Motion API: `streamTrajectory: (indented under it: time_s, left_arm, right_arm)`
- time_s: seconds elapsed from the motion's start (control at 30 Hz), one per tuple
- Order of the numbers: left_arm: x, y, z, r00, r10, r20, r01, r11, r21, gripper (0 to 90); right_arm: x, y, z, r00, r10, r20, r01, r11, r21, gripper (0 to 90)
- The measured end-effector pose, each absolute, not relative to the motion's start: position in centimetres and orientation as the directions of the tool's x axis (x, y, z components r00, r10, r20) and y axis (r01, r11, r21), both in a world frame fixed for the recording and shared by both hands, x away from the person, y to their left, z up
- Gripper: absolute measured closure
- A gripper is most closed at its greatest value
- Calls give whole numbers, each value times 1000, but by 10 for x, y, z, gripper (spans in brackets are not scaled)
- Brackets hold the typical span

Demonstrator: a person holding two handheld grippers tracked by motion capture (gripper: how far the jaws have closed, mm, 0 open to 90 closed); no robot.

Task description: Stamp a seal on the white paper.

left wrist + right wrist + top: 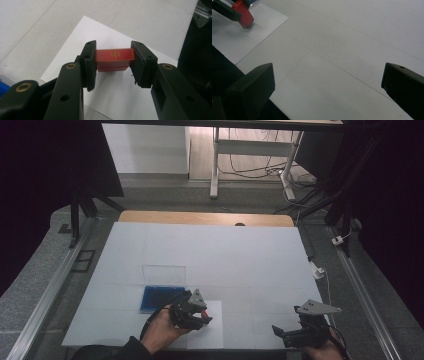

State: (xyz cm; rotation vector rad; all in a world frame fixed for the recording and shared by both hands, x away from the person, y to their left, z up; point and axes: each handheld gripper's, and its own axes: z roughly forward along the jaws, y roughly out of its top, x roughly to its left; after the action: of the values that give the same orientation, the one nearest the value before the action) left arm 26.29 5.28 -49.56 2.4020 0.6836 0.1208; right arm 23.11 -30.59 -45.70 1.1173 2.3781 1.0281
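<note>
**Red block held crosswise above the paper**

The left gripper (113, 62) has its jaws clenched on the ends of the red block (114, 58), long axis spanning them, just above the white sheet (110, 100) on the counter (240, 255). Farther right, the right gripper (328, 85) is released, empty, well apart.

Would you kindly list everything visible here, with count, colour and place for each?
red block: one, red with a gold mark, clamped between the left gripper's jaws above the paper
paper sheet: one, white, near edge of the table
blue tray: one, blue, left of the paper
clear lid: one, transparent, upright behind the tray
table: one, white top
left gripper: one, black, shut on the block
right gripper: one, black, jaws apart, near right corner
</note>
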Motion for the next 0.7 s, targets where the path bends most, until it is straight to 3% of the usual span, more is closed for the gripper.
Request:
streamTrajectory:
  time_s: [0.43, 0.7]
  left_arm:
    - [260, 50, -505, 844, 530, -85, 465, -643, 609, 585]
    - [253, 48, -507, 840, 541, -42, 448, -648, 616, 587]
  right_arm:
    - [231, -306, -457, -646, 764, 14, 536, 440, 721, 0]
    - [231, -305, -457, -646, 763, 12, 536, 442, 719, 0]
